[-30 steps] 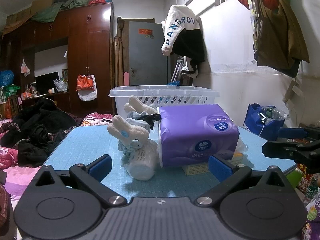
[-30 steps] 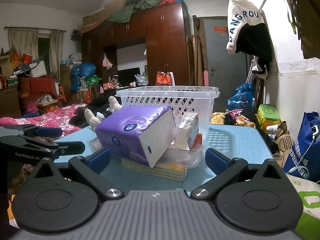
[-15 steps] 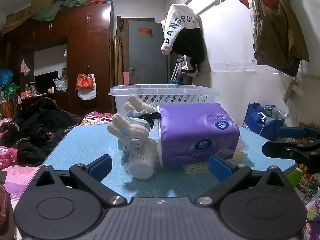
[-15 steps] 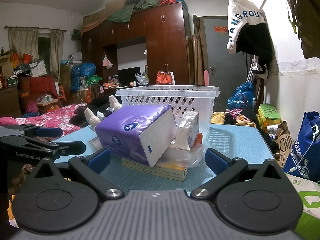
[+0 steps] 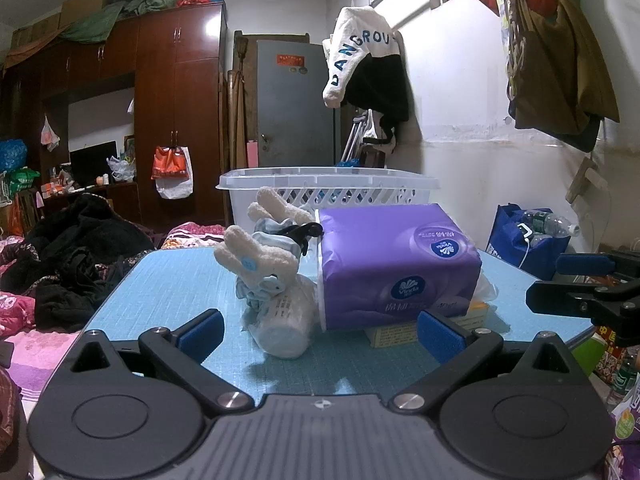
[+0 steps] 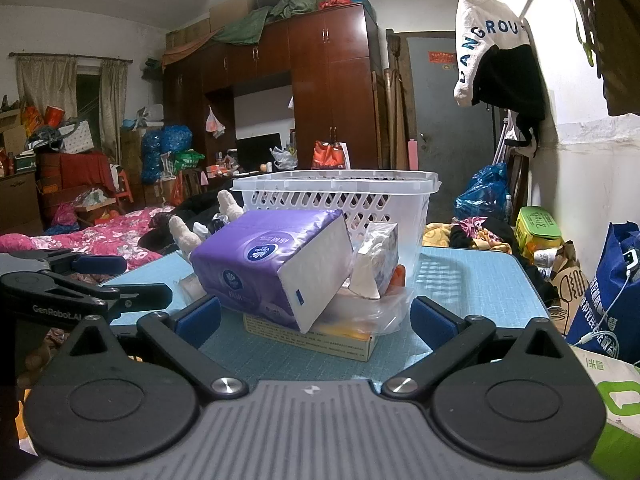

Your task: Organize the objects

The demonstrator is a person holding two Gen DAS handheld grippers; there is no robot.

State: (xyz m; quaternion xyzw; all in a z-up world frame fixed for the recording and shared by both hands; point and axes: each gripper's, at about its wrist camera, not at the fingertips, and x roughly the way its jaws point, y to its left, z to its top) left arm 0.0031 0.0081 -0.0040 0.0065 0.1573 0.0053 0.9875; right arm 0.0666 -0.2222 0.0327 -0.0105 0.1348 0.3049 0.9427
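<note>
A purple tissue pack lies tilted on a flat cardboard box on the blue table. It also shows in the right wrist view. A plush rabbit leans on a white bottle left of the pack. A white plastic basket stands behind the pile. A small tissue pack and a clear bag lie beside the pack. My left gripper is open and empty before the bottle. My right gripper is open and empty before the box.
Dark clothes and pink bedding lie left of the table. A blue bag and a green box stand on the right by the wall. A wardrobe and a grey door are behind.
Both grippers have held almost still. The objects on the table have not moved.
</note>
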